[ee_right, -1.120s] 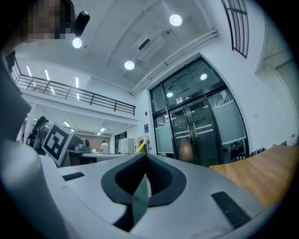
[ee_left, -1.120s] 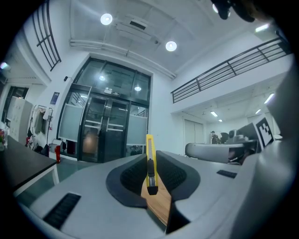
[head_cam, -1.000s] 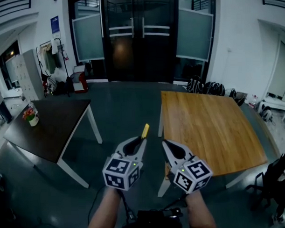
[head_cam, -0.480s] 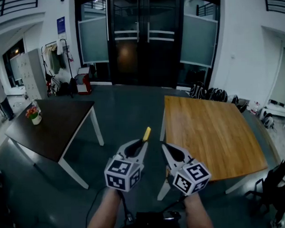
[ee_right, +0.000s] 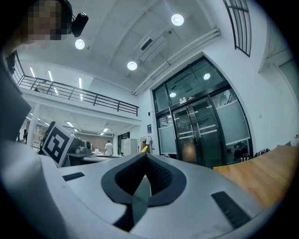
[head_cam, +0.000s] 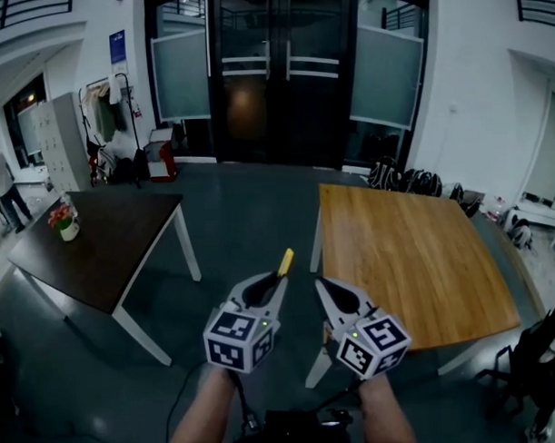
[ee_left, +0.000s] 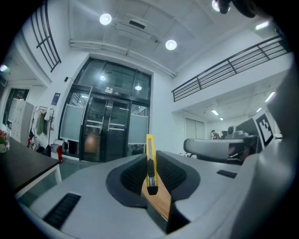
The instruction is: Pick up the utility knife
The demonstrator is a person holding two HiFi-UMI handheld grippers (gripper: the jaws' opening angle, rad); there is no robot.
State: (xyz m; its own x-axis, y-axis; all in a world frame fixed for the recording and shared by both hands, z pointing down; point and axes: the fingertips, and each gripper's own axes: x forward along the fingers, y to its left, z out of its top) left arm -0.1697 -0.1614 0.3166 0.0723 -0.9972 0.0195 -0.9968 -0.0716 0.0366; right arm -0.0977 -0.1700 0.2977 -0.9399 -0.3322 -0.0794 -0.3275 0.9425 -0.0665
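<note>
My left gripper (head_cam: 278,281) is shut on a yellow utility knife (head_cam: 284,260), held in the air above the grey floor between two tables. In the left gripper view the knife (ee_left: 150,156) stands upright between the black pads (ee_left: 132,173), its yellow body poking past the fingertips. Close beside it on the right hangs my right gripper (head_cam: 322,285), level and shut, with nothing in its jaws. From the right gripper view the black pads (ee_right: 161,175) meet at the tip and a sliver of the yellow knife (ee_right: 145,149) shows just beyond.
A wooden table (head_cam: 415,257) stands at the right, its near-left corner just past my right gripper. A dark table (head_cam: 106,245) with a small potted flower (head_cam: 63,223) stands at the left. Glass doors (head_cam: 277,71) are ahead, bags (head_cam: 412,175) lie by the right wall, and a person (head_cam: 2,185) walks at the far left.
The head view has tilted a little, so the room sits slightly lower in frame. Both grippers keep their places and the knife stays in the left jaws.
</note>
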